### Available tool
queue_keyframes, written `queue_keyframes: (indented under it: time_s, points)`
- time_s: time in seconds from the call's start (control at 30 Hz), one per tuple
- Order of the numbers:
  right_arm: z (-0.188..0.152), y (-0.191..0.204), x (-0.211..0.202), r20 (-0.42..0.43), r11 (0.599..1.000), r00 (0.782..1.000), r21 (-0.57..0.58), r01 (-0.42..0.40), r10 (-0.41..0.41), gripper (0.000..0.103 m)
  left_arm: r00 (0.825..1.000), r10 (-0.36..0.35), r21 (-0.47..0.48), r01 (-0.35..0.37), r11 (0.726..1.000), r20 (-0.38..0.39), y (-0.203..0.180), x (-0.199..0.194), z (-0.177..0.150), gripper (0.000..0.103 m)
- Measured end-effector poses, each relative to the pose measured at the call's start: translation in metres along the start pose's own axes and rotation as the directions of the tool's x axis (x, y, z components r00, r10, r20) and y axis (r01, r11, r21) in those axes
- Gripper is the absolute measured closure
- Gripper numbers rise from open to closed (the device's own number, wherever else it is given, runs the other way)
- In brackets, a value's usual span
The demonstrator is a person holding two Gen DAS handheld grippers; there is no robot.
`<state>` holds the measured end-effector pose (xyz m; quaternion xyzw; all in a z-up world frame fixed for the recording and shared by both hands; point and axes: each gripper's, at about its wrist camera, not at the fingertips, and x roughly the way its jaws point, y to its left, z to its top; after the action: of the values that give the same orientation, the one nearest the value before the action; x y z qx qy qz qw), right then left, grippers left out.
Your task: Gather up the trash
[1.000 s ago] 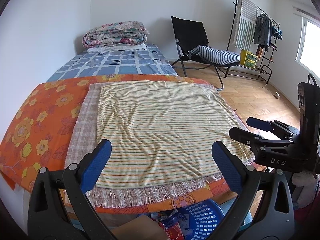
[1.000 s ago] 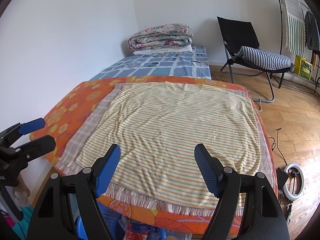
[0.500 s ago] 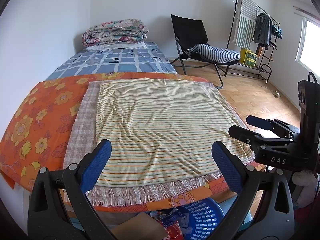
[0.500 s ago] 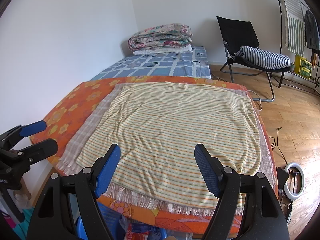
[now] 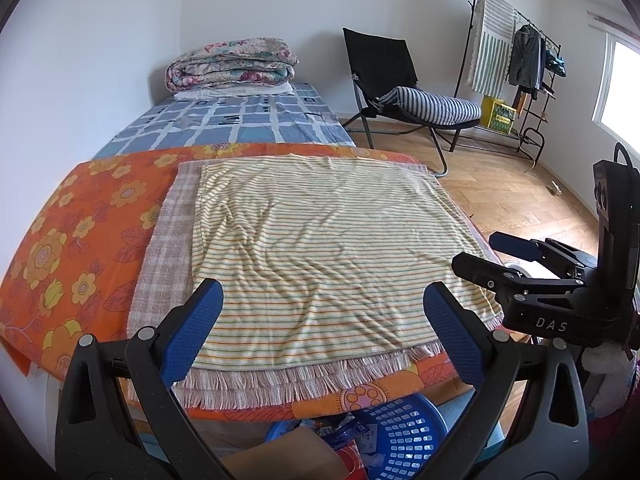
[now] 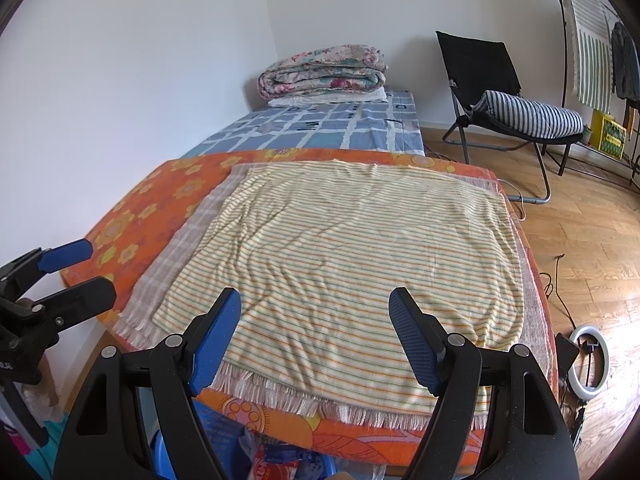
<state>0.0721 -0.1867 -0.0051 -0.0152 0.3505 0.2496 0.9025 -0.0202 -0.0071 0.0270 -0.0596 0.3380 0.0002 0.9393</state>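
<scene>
A blue plastic basket (image 5: 404,436) sits on the floor below the near edge of the table, with crumpled wrappers (image 5: 348,432) and a piece of cardboard (image 5: 288,456) in it. The basket (image 6: 216,432) and red wrappers (image 6: 280,464) also show low in the right wrist view. My left gripper (image 5: 324,332) hangs open above the table's near edge, nothing between its blue pads. My right gripper (image 6: 316,336) is open and empty as well. Each shows in the other's view: the right gripper (image 5: 476,252) at the right side, the left gripper (image 6: 100,266) at the left.
A striped yellow towel (image 5: 320,240) lies flat over a fringed checked cloth and an orange floral tablecloth (image 5: 80,240). Behind are a bed with a folded quilt (image 5: 232,64), a black chair (image 5: 400,92) and a clothes rack (image 5: 516,60). A ring light (image 6: 588,364) lies on the wooden floor.
</scene>
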Motion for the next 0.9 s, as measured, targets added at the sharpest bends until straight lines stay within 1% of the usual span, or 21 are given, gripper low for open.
queue_keyframes:
  time_s: [0.9]
  points:
    - [-0.0046, 0.0052, 0.0037, -0.017, 1.0, 1.0, -0.013, -0.004, 0.003, 0.027, 1.0, 0.009, 0.002, -0.009, 1.0, -0.005, -0.0003, 0.0009, 0.0011, 0.001]
